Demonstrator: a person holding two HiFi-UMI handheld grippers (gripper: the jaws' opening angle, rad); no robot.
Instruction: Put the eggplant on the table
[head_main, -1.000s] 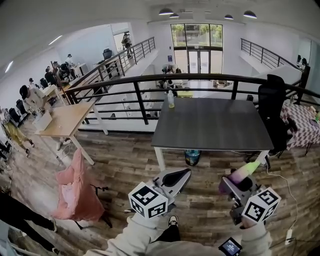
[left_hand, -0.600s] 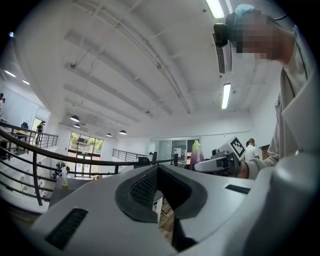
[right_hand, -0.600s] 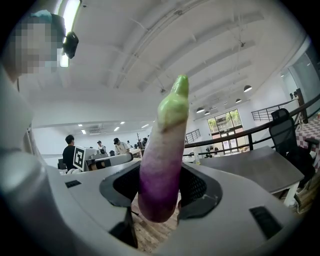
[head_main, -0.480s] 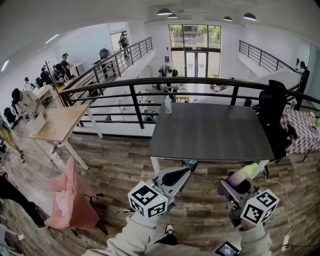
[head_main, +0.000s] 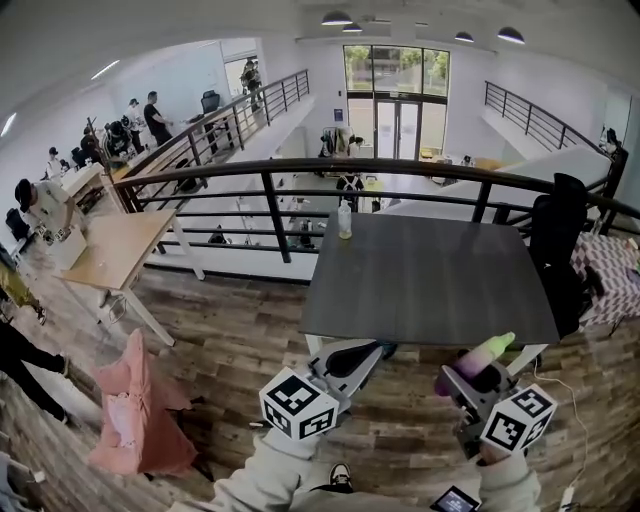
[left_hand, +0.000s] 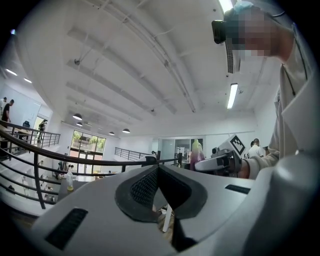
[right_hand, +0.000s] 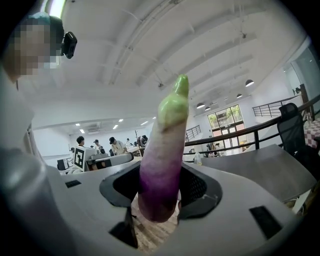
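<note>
— Where's the eggplant (right_hand: 162, 160)?
— Right gripper (right_hand: 160, 192) clamps its purple end, just short of the table's (head_main: 430, 280) near edge. It looks light, firm and slippery, so I'd grip mid-body. Left gripper (left_hand: 159, 187) is closed, empty.

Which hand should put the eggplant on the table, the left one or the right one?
Right. The right gripper holds the eggplant upright between its jaws, near the front edge of the table. The left gripper is shut, with nothing in it.
</note>
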